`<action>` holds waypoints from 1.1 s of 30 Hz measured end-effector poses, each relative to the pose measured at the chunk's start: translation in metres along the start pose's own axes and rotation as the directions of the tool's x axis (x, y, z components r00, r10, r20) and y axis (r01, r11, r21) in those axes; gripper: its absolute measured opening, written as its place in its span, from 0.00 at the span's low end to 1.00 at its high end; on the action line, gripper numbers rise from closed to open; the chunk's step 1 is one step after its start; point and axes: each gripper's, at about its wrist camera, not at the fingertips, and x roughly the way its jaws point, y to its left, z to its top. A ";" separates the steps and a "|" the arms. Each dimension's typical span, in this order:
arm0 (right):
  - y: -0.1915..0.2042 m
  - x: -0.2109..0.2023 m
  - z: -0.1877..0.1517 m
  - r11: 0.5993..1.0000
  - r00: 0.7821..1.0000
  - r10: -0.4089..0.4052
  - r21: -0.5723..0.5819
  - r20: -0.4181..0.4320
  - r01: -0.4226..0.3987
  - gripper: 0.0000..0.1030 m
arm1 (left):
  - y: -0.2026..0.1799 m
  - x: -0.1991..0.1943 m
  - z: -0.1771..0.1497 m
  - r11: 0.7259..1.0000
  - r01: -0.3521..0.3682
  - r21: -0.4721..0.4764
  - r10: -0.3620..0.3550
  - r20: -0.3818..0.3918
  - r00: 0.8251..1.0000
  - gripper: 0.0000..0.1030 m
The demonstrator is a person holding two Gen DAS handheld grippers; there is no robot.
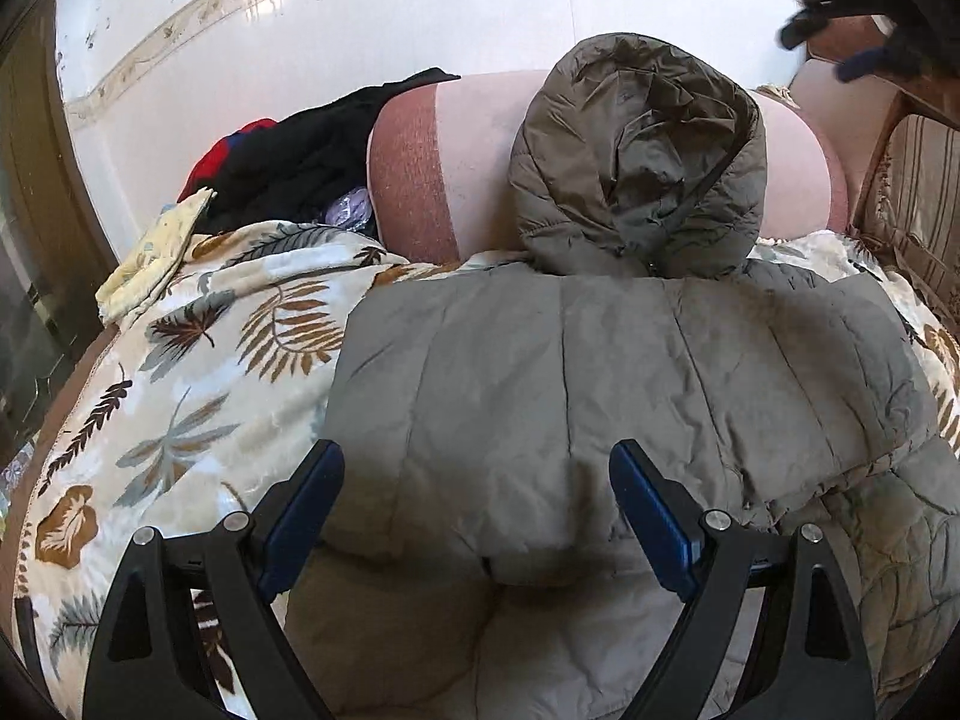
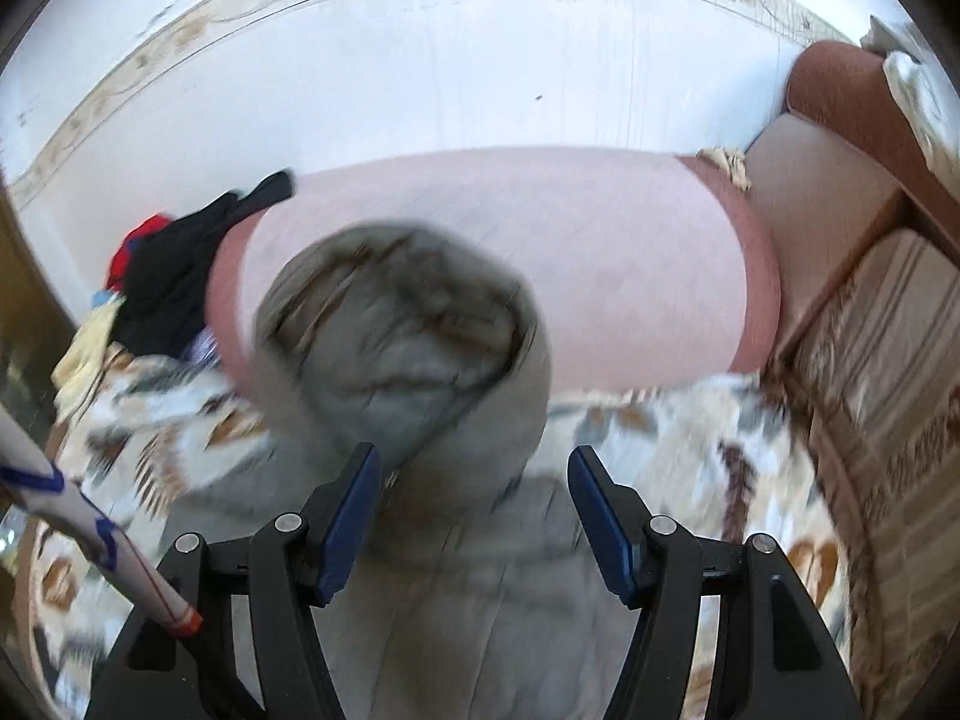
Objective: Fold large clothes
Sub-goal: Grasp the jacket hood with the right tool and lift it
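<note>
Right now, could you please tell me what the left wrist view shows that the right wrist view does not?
Only the left wrist view shows the right gripper, blurred at top right, and the pale yellow cloth sharply.

Only the right wrist view shows a white sleeve with blue marks at lower left.

Both share the grey-green quilted hooded jacket, the leaf-print blanket, the pink bolster and the black and red clothes pile.

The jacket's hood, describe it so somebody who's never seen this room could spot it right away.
Find the pink sofa backrest under the white wall. The hood stands propped against it, at the top of the grey-green padded jacket spread on the leaf-print blanket. It is rounded and quilted, unlike the black and red clothes heaped nearby.
</note>
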 end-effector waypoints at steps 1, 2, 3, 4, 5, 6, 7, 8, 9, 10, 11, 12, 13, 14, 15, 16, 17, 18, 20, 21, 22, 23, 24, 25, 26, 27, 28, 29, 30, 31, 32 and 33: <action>-0.004 0.010 0.009 1.000 1.000 0.002 0.014 0.001 -0.002 0.67 | 0.003 0.002 0.000 1.000 0.008 -0.010 -0.008 -0.008 1.000 0.87; -0.006 0.019 0.017 1.000 1.000 -0.006 0.018 0.005 0.006 0.67 | 0.004 0.004 0.001 1.000 0.014 -0.016 -0.015 -0.014 1.000 0.87; -0.008 0.030 0.024 1.000 1.000 -0.018 0.020 0.006 0.017 0.67 | 0.007 0.007 0.001 0.999 0.020 -0.025 -0.021 -0.020 1.000 0.87; -0.011 0.041 0.029 1.000 1.000 -0.019 0.024 0.003 0.018 0.67 | 0.009 0.010 0.002 0.999 0.024 -0.038 -0.025 -0.028 0.999 0.87; -0.012 0.050 0.034 0.999 1.000 -0.017 0.030 -0.001 0.017 0.67 | 0.011 0.013 0.002 0.999 0.026 -0.043 -0.028 -0.034 0.999 0.87; -0.014 0.061 0.038 0.999 1.000 -0.019 0.036 -0.004 0.019 0.67 | 0.012 0.016 0.002 0.998 0.029 -0.050 -0.031 -0.043 0.999 0.87; -0.014 0.067 0.039 0.999 1.000 -0.021 0.038 -0.008 0.021 0.67 | 0.013 0.019 0.002 0.998 0.031 -0.055 -0.034 -0.051 0.998 0.87; -0.015 0.078 0.043 0.999 1.000 -0.025 0.036 -0.010 0.026 0.67 | 0.013 0.022 0.001 0.998 0.030 -0.058 -0.033 -0.056 0.998 0.87; -0.015 0.087 0.046 0.999 0.999 -0.031 0.029 -0.010 0.031 0.64 | 0.013 0.024 0.001 0.998 0.027 -0.060 -0.030 -0.061 0.998 0.87; -0.015 0.093 0.048 0.999 0.999 -0.038 0.023 -0.009 0.038 0.59 | 0.013 0.027 0.000 0.998 0.023 -0.061 -0.027 -0.067 0.997 0.87; -0.015 0.101 0.050 0.999 0.999 -0.051 0.014 -0.009 0.051 0.57 | 0.013 0.030 0.000 0.998 0.021 -0.062 -0.025 -0.071 0.997 0.87; -0.015 0.109 0.052 0.998 0.998 -0.066 0.006 -0.013 0.066 0.53 | 0.012 0.031 0.000 0.998 0.020 -0.065 -0.025 -0.072 0.997 0.87; -0.015 0.117 0.052 0.997 0.997 -0.076 -0.003 -0.020 0.076 0.47 | 0.012 0.032 -0.001 0.998 0.021 -0.067 -0.026 -0.071 0.997 0.87; -0.014 0.123 0.051 0.996 0.996 -0.091 -0.014 -0.025 0.090 0.43 | 0.011 0.032 -0.001 0.998 0.022 -0.066 -0.026 -0.070 0.997 0.87; -0.014 0.127 0.048 0.995 0.995 -0.099 -0.025 -0.026 0.099 0.30 | 0.011 0.032 -0.001 0.998 0.022 -0.066 -0.027 -0.068 0.997 0.87; -0.014 0.129 0.046 0.995 0.995 -0.094 -0.030 -0.029 0.093 0.14 | 0.011 0.032 -0.001 0.998 0.022 -0.066 -0.027 -0.067 0.997 0.87; -0.014 0.129 0.042 0.995 0.995 -0.092 -0.041 -0.025 0.091 0.10 | 0.011 0.032 -0.001 0.998 0.022 -0.065 -0.027 -0.065 0.998 0.87; -0.012 0.125 0.039 0.994 0.995 -0.100 -0.049 -0.005 0.099 0.09 | 0.011 0.032 0.000 0.998 0.022 -0.064 -0.026 -0.065 0.998 0.87; -0.011 0.112 0.031 0.996 0.997 -0.071 -0.055 0.020 0.072 0.07 | 0.012 0.032 0.000 0.998 0.022 -0.065 -0.026 -0.065 0.998 0.87; -0.009 0.103 0.027 0.995 0.997 -0.072 -0.062 0.033 0.074 0.07 | 0.012 0.031 0.000 0.997 0.023 -0.068 -0.027 -0.065 0.998 0.87; -0.008 0.098 0.025 0.995 0.997 -0.068 -0.066 0.041 0.070 0.07 | 0.013 0.030 0.001 0.997 0.025 -0.071 -0.030 -0.064 0.997 0.87; -0.006 0.086 0.019 0.996 0.998 -0.046 -0.071 0.049 0.049 0.07 | 0.013 0.029 0.001 0.997 0.026 -0.073 -0.031 -0.063 0.998 0.87; -0.004 0.076 0.013 0.996 0.998 -0.032 -0.078 0.057 0.036 0.06 | 0.014 0.027 0.002 0.997 0.025 -0.076 -0.030 -0.058 0.998 0.87; -0.004 0.068 0.008 0.996 0.998 -0.024 -0.083 0.062 0.029 0.07 | 0.015 0.024 0.003 0.997 0.024 -0.079 -0.028 -0.052 0.998 0.87; -0.002 0.057 0.001 0.996 0.998 -0.011 -0.090 0.066 0.017 0.07 | 0.017 0.022 0.004 0.996 0.025 -0.082 -0.028 -0.046 0.999 0.87; 0.000 0.048 -0.007 0.995 0.997 0.000 -0.101 0.072 0.008 0.06 | 0.019 0.018 0.005 0.996 0.026 -0.087 -0.029 -0.038 0.999 0.87; 0.002 0.041 -0.013 0.994 0.997 0.007 -0.110 0.076 0.002 0.06 | 0.021 0.015 0.007 0.995 0.026 -0.094 -0.029 -0.031 0.999 0.87; 0.004 0.029 -0.024 0.993 0.996 0.021 -0.119 0.082 -0.011 0.06 | 0.023 0.011 0.008 0.995 0.027 -0.099 -0.029 -0.023 0.999 0.87; 0.005 0.019 -0.034 0.992 0.996 0.035 -0.124 0.085 -0.025 0.06 | 0.026 0.007 0.010 0.994 0.027 -0.107 -0.029 -0.012 1.000 0.87; 0.006 0.011 -0.044 0.991 0.995 0.047 -0.130 0.085 -0.036 0.06 | 0.029 0.003 0.012 0.993 0.028 -0.114 -0.028 -0.001 1.000 0.87; 0.006 0.004 -0.053 0.990 0.995 0.055 -0.138 0.087 -0.043 0.06 | 0.032 -0.001 0.013 0.992 0.030 -0.123 -0.028 0.011 1.000 0.87; 0.007 -0.008 -0.070 0.988 0.993 0.062 -0.149 0.096 -0.047 0.06 | 0.035 -0.003 0.015 0.991 0.030 -0.132 -0.028 0.019 0.999 0.87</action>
